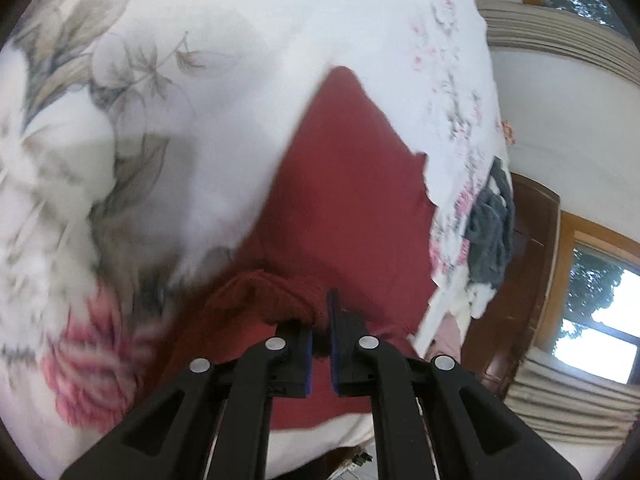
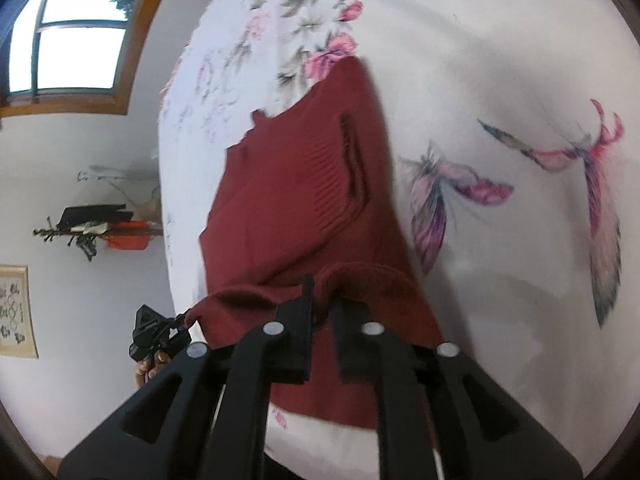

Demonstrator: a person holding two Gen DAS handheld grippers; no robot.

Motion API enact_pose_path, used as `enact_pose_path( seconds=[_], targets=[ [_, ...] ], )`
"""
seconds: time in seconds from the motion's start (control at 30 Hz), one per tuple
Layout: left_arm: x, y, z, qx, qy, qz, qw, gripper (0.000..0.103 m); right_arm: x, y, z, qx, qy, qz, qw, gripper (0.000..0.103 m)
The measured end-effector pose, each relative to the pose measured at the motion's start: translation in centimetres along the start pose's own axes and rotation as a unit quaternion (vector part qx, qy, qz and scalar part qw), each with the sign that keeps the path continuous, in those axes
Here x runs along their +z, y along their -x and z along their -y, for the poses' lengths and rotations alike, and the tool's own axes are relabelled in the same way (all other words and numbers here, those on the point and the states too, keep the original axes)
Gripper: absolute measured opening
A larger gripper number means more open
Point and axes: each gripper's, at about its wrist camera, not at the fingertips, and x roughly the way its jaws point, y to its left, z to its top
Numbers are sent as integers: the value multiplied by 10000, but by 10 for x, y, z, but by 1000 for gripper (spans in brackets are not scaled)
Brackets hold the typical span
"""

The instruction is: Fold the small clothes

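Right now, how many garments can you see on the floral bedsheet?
2: a dark red knitted garment held by both grippers, and a crumpled grey garment at the sheet's edge. Others may be hidden.

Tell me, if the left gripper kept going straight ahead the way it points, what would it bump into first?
Probably more of the red knit garment it already pinches. The left gripper has an edge of it between its fingers, and the rest stretches ahead over the flowered white sheet. Depth is hard to judge here.

Both the left gripper (image 1: 320, 334) and the right gripper (image 2: 323, 312) point toward 12 o'clock with jaws nearly closed, each pinching a fold of the red garment (image 2: 288, 200) between its pads.
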Motion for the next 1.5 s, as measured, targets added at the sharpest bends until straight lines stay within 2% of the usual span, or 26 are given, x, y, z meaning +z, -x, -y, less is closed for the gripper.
enact_pose_path(
  seconds=[0.13, 0.17, 0.23, 0.27, 0.4, 0.53, 0.6, 0.73, 0.83, 0.87, 0.9, 0.93, 0.97, 1.0, 1.03, 1.17, 1.33, 1.5],
  targets=[
    [7, -1, 5, -95, -198, 105, 9997, 21, 9, 7, 3, 147, -68, 136, 9998, 17],
    [4, 6, 11, -176, -387, 225, 9988, 24, 10, 14, 0, 184, 33, 213, 9996, 19],
    [2, 19, 19, -245, -661, 363, 9968, 37, 9, 23, -4, 161, 213, 258, 9993, 22],
    [-1, 27, 23, -206, -884, 468, 9948, 39, 8, 26, -6, 107, 316, 270, 9991, 23],
    [-6, 40, 25, 325, -1509, 669, 9857, 45, -2, 22, -13, -486, 914, 223, 9944, 41],
    [-3, 26, 9, 920, -1657, 493, 9806, 46, -8, 4, -9, -827, 1190, 212, 9892, 48],
    [-2, 20, 5, 1044, -1752, 414, 9781, 46, -7, -1, -5, -886, 1150, 242, 9891, 51],
    [-4, 5, 12, 1290, -2107, 322, 9685, 53, -5, -12, -2, -959, 1201, 153, 9880, 55],
    [-9, -4, 19, 1486, -2381, 271, 9594, 51, -4, -17, -2, -1022, 1246, 125, 9869, 55],
    [-11, -6, 23, 1553, -2514, 282, 9549, 49, -4, -17, -2, -1019, 1263, 122, 9867, 55],
    [-13, -7, 26, 1573, -2600, 293, 9522, 23, -5, -18, -2, -1025, 1280, 110, 9864, 51],
    [-15, -7, 29, 1654, -2682, 327, 9485, 10, -5, -19, -2, -1038, 1311, 96, 9859, 40],
    [-16, -7, 29, 1682, -2698, 344, 9475, 10, -7, -20, -4, -1059, 1385, 78, 9846, 33],
    [-17, -5, 30, 1664, -2705, 410, 9473, 9, -9, -20, -5, -1115, 1471, 82, 9828, 19],
    [-20, -3, 31, 1637, -2736, 470, 9466, 9, -11, -19, -7, -1193, 1573, 119, 9802, 11],
    [-36, 9, 38, 1479, -2974, 755, 9402, 8, -22, -12, -13, -1214, 1842, 298, 9749, 8],
    [-52, 28, 44, 1137, -3066, 1020, 9395, 8, -31, 2, -25, -1169, 2056, 528, 9702, 6],
    [-57, 37, 51, 1082, -3145, 1119, 9364, 7, -33, 13, -40, -1134, 2243, 658, 9657, 6]
  ],
)
